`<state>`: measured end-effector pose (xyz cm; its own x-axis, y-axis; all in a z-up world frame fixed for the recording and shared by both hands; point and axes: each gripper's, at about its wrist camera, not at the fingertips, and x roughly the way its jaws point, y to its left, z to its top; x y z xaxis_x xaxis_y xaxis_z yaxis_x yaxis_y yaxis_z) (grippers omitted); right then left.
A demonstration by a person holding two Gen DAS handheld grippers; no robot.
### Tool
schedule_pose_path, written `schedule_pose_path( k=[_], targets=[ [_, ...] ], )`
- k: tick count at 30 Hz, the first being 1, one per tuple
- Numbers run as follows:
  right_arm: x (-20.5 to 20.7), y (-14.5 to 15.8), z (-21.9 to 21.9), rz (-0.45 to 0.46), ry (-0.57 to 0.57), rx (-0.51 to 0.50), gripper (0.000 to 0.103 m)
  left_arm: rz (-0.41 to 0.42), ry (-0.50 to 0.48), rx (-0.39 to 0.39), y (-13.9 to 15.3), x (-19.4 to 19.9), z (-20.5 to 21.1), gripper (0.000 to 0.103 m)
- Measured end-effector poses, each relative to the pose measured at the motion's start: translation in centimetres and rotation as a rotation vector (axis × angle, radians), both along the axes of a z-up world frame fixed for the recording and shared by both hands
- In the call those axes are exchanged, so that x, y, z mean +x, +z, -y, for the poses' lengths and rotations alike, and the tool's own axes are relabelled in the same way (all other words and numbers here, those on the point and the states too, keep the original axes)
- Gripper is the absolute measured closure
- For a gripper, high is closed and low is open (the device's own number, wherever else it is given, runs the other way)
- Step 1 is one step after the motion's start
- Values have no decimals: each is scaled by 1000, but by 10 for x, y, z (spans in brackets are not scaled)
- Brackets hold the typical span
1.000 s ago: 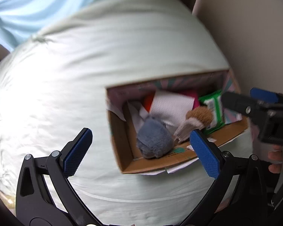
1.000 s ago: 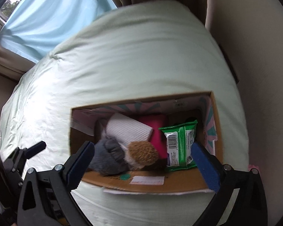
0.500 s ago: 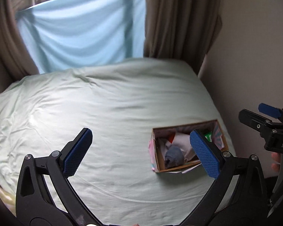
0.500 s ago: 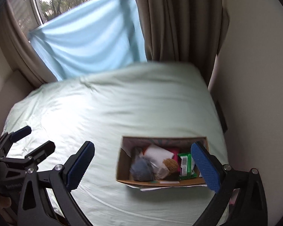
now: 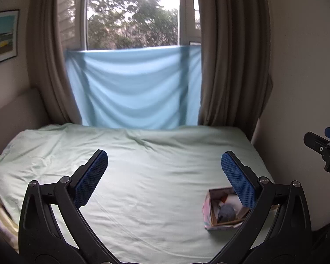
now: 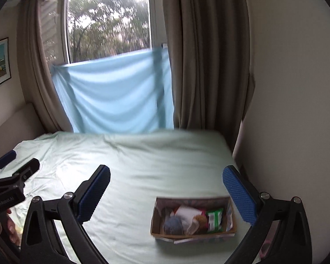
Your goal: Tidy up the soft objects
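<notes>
Two grippers, both w/ jaws wide apart, nothing between them. Left gripper and right gripper hang above the bed. Cardboard box sits on the sheet, below right gripper's jaws, nearer its right pad. Inside box: grey plush, white cloth, brown plush, green pack.
</notes>
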<state>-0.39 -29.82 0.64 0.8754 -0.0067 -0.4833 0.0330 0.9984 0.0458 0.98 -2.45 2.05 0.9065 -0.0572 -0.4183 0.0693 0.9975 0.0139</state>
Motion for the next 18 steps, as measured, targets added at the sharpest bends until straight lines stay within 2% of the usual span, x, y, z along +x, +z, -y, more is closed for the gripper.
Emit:
schedule_pose_path(
  k=[5, 18],
  targets=[
    [-8, 8, -10, 50, -15, -13, 1, 56, 12, -10, 5, -7, -7, 0],
    [-4, 10, -13, 76, -29, -3, 1, 61, -21, -6, -2, -5, -4, 0]
  ],
)
